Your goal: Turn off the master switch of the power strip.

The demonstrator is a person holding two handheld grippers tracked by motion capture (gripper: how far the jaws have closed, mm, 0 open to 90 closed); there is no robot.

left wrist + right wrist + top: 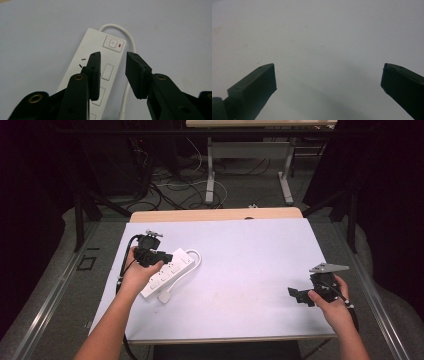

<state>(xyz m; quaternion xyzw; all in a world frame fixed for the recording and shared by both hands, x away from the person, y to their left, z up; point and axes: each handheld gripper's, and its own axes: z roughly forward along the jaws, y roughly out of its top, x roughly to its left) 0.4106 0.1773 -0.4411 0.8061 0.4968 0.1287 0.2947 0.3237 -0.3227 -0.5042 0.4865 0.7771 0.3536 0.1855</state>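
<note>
The left tool (112, 72) hung part open over the white power strip (167, 272) at the counter's (240, 250) left; a good move would centre it before pressing or gripping. Its own view revealed the switch (113, 43). The right tool (306, 296) gaped wide, holding nothing, near right.

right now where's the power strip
In the high view the white power strip lies on the table's left side, under the left gripper, far from the right gripper.
</note>
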